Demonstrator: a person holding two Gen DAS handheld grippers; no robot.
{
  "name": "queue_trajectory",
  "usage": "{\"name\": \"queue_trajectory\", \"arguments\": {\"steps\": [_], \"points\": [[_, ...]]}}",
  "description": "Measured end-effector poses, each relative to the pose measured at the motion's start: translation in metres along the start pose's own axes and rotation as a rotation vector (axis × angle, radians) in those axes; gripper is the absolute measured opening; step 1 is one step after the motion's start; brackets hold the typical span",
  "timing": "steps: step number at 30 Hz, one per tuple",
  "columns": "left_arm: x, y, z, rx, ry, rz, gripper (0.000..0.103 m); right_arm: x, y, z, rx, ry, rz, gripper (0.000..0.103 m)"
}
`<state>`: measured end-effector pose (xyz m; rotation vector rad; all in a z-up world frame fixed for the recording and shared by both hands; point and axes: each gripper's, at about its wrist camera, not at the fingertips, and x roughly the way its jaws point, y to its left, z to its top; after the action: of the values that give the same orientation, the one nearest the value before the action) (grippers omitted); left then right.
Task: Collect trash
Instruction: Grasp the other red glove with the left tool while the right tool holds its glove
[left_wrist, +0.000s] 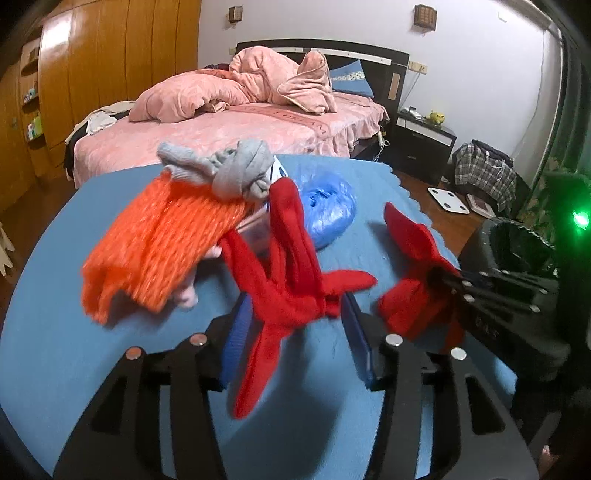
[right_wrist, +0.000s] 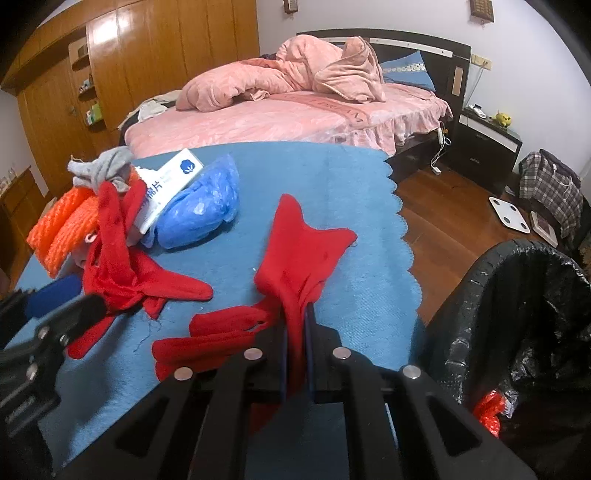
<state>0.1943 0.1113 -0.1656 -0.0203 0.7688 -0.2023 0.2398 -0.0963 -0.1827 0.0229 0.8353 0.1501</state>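
Two red gloves lie on a blue mat. My left gripper is open, its blue pads on either side of one red glove, which also shows in the right wrist view. My right gripper is shut on the other red glove, also seen in the left wrist view. A black-lined trash bin stands at the right, with something red inside.
A pile at the mat's far left holds an orange mesh, a grey sock, a white box and a blue plastic bag. A pink bed lies behind. The mat's scalloped edge borders wooden floor.
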Motion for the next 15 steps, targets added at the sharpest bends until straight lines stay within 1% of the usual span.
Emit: {"name": "queue_trajectory", "arguments": {"steps": [1,2,3,4,5,8,15], "points": [[0.004,0.0,0.001,-0.001,0.008,0.0,0.037,0.0,0.0,0.0,0.0,0.001,0.001,0.008],[0.01,0.0,0.001,-0.001,0.023,-0.004,0.026,0.0,0.0,0.0,0.002,0.001,0.002,0.008],[0.014,0.001,0.001,0.001,0.033,-0.008,0.022,0.0,0.0,-0.001,0.004,0.001,0.004,0.008],[0.019,0.001,0.0,0.001,0.052,-0.016,0.013,0.001,0.0,-0.001,0.007,0.001,0.007,0.008],[0.022,0.002,-0.001,0.0,0.061,-0.024,0.009,0.001,-0.001,-0.001,0.01,0.001,0.011,0.008],[0.018,0.003,-0.001,-0.008,0.041,-0.031,0.006,-0.001,-0.002,-0.001,0.017,-0.004,0.02,0.008],[-0.006,0.006,-0.003,-0.034,-0.01,-0.016,0.006,-0.011,-0.002,0.0,0.019,-0.024,0.04,0.008]]}}
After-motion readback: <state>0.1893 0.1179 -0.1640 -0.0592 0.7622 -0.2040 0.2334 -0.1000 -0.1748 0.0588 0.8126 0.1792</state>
